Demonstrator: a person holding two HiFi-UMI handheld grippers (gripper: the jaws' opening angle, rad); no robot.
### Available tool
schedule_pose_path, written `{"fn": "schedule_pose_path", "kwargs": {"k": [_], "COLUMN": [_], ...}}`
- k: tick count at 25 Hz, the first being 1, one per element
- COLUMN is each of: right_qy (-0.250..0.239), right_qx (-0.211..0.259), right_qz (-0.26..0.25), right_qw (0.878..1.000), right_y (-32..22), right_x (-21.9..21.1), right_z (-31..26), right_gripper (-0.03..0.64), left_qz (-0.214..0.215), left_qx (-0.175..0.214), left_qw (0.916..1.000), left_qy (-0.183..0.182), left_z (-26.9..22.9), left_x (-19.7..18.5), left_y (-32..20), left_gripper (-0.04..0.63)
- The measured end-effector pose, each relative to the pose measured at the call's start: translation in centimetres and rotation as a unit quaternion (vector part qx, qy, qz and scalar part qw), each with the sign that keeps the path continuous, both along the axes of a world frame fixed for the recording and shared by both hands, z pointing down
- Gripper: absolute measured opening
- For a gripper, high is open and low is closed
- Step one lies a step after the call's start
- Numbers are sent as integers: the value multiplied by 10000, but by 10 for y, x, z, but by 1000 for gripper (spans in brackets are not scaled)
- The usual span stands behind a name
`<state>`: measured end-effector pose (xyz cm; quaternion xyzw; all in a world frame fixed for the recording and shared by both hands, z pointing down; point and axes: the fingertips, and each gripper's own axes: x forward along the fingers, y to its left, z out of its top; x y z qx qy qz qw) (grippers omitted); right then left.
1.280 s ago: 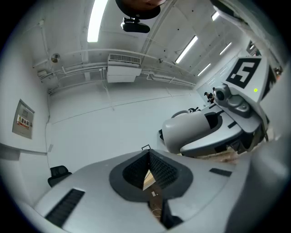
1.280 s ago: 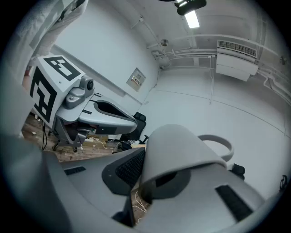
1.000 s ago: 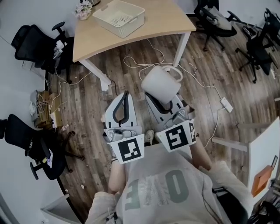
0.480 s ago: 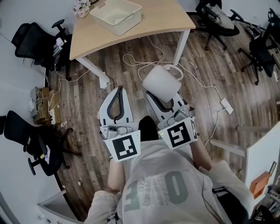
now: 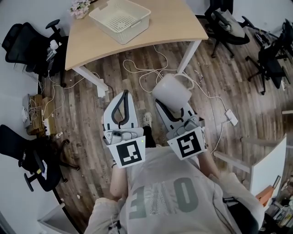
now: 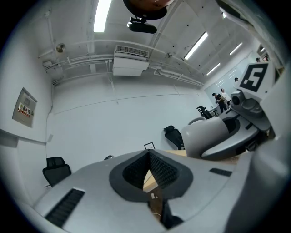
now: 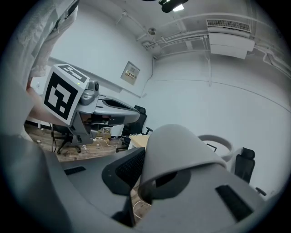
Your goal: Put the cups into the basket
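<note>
cup: cup [image 5: 171,93] is in the air over the floor, at the tips of our right gripper [image 5: 171,109]. Its handle [image 5: 185,78] points far-right. It is not in the basket yet, and we see only this one cup.
right grip: jaws are clamped on the cup's wall near the rim. In the right gripper view one jaw seems to sit inside the mouth and the other pad outside.
slip risk: most of the cup hangs past the tips. We judge that a jolt or a quick swing could pivot it in the pads or drop it on the wood floor.
left gripper [image 5: 122,98]: jaws together with nothing in them, just left of the right one. As it stands it can't catch a slipping cup.
basket [image 5: 136,28]: sits on the far-left part of the table [image 5: 174,23], well apart from the cup.
entry risk: if we come in low, the handle could hook the basket rim. The basket looks light, so a push might slide or tip it. Letting go high would bang the cup on the bottom.
floor: cables [image 5: 146,68] loop between us and the table, near its leg [image 5: 188,55]. A snagged foot would jerk the grip.
flowers [image 5: 78,7]: just left of the basket, so a wide swing could knock them.
</note>
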<state>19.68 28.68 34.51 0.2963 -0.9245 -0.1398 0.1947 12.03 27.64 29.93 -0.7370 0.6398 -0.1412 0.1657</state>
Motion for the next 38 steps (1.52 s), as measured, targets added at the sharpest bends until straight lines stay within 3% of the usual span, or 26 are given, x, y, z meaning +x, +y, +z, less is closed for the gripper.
{"fn": "schedule_pose_path", "kwargs": {"k": [17, 25, 30, 38], "right_qy": [267, 255, 317, 312], "right_qx": [198, 189, 169, 325], "right_qz": [-32, 59, -96, -184], "right_qw": [9994, 9995, 9993, 9988], "right_y": [-158, -198, -224, -305], "right_x": [-126, -144, -157, -176], "right_z": [-9, -18, -13, -15], "right_gripper": [34, 34, 34, 34], "left_qz": [-86, 26, -117, -277], "left_qx": [107, 84, 81, 100], "left_qw": [9999, 9999, 9997, 9995], "left_qy": [27, 97, 203, 138], "left_z": [-6, -14, -11, -6], "left_x": [-125, -139, -155, -182], "left_y": [-159, -196, -221, -295], "left_gripper": [8, 8, 8, 8]}}
